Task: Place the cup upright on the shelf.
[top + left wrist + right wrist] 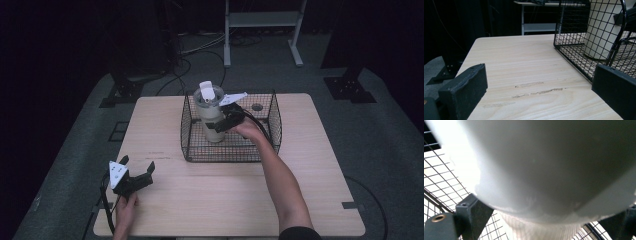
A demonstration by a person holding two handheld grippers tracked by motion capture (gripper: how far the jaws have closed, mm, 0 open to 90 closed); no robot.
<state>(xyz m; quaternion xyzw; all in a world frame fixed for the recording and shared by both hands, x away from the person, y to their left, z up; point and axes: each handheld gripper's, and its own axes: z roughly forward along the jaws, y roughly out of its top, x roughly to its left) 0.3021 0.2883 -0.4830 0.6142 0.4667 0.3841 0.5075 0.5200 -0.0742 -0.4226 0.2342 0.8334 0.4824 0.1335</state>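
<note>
The right hand-held gripper (pixel 223 121) is closed on the smooth cream flip-lid bottle (pixel 212 117) standing upright inside the wire basket (pixel 270 131) on the bench (pixel 225 205), so slippage or snagging on the rim is judged possible, while the left hand-held gripper (pixel 136 167) rests wide open and empty.

basket (pixel 270 112): far centre of worktop (pixel 320 190)
tumbler (pixel 212 117): in basket, left part
left gripper (pixel 136 165): near left, on worktop
right gripper (pixel 226 121): at tumbler's right

A pale wooden table (pixel 310 200) (scuffed near the front) on grey carpet (pixel 390 145).
</note>
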